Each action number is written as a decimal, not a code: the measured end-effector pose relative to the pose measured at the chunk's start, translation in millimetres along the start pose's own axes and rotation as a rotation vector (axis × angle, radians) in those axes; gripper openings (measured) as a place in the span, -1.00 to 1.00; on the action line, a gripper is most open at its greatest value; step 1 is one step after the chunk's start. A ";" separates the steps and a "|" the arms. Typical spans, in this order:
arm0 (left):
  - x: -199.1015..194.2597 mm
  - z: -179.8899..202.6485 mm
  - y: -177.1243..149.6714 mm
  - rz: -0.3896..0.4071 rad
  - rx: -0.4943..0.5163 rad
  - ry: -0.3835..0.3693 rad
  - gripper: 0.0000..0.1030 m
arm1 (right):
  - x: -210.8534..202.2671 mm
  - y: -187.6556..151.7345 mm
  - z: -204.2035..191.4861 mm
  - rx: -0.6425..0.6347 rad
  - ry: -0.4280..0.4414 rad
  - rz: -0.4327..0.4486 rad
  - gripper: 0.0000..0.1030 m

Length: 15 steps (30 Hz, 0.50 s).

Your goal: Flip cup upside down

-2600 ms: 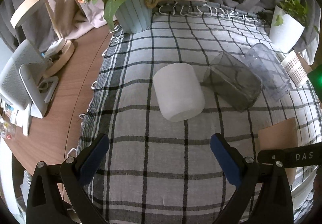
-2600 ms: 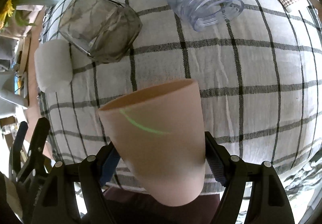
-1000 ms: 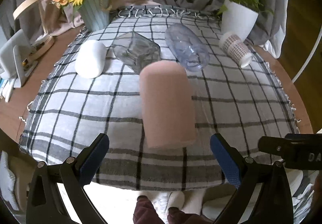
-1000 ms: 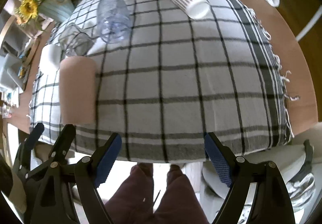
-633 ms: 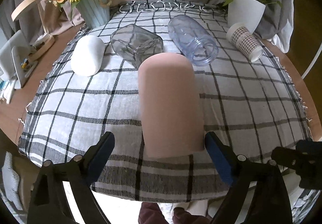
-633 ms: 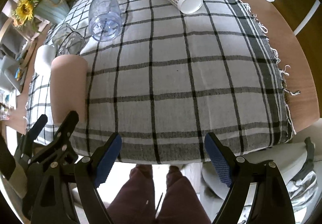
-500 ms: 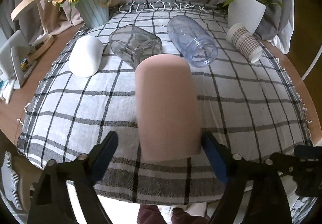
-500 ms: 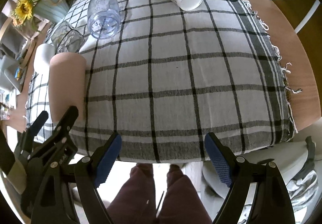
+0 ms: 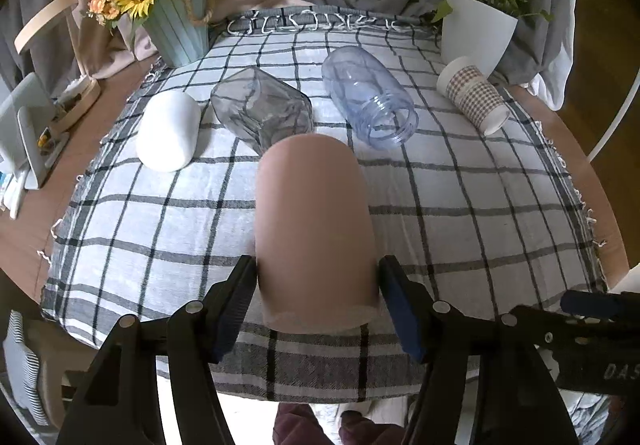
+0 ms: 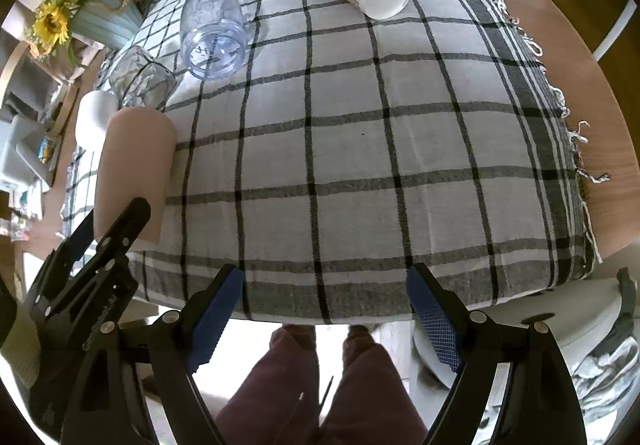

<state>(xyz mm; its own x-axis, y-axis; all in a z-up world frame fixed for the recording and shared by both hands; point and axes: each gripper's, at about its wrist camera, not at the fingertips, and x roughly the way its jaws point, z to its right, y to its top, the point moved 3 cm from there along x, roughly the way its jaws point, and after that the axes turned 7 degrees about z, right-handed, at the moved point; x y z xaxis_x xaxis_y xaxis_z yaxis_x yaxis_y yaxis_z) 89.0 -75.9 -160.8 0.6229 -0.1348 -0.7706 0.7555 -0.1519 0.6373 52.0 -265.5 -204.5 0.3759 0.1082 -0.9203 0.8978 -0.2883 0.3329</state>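
Observation:
A tall pink cup [image 9: 314,229] stands upside down, rim on the checked cloth [image 9: 460,205] near the table's front edge. My left gripper [image 9: 316,301] has closed on it, both blue pads against its lower sides. The cup also shows at the left of the right wrist view [image 10: 134,161], with the left gripper in front of it. My right gripper [image 10: 324,321] is open and empty, held off the front edge of the table above the person's legs.
Behind the cup lie a white cup [image 9: 168,131], a square glass jar [image 9: 262,113], a clear plastic jar [image 9: 370,99] and a patterned paper cup [image 9: 474,95], all on their sides. A sunflower pot [image 9: 178,31] and a white plant pot [image 9: 476,31] stand at the back corners.
The right gripper set the pink cup down inverted, let go and drew back. The left gripper then moved in around the cup and closed its jaws onto its sides.

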 end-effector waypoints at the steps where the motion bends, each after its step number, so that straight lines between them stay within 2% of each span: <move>1: -2.3 -0.9 1.3 0.005 0.001 0.000 0.13 | -1.2 1.5 -1.2 0.001 0.006 0.003 0.64; 2: -5.4 -1.7 3.3 0.013 0.003 0.000 0.04 | -2.5 2.9 -2.6 0.002 0.013 0.008 0.64; 6: -12.3 -4.9 16.1 0.040 0.008 -0.007 0.03 | -7.3 10.8 -10.4 -0.005 0.033 0.032 0.64; 15: -11.2 -12.3 20.9 0.023 -0.032 -0.044 0.03 | -6.1 17.5 -21.3 -0.003 0.057 0.038 0.64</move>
<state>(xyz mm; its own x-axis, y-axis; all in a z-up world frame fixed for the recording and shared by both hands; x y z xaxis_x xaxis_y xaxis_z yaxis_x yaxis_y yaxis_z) 100.3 -65.5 -138.9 0.6310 -0.1808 -0.7544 0.7477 -0.1172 0.6536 70.3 -250.9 -188.6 0.4220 0.1516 -0.8938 0.8835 -0.2899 0.3680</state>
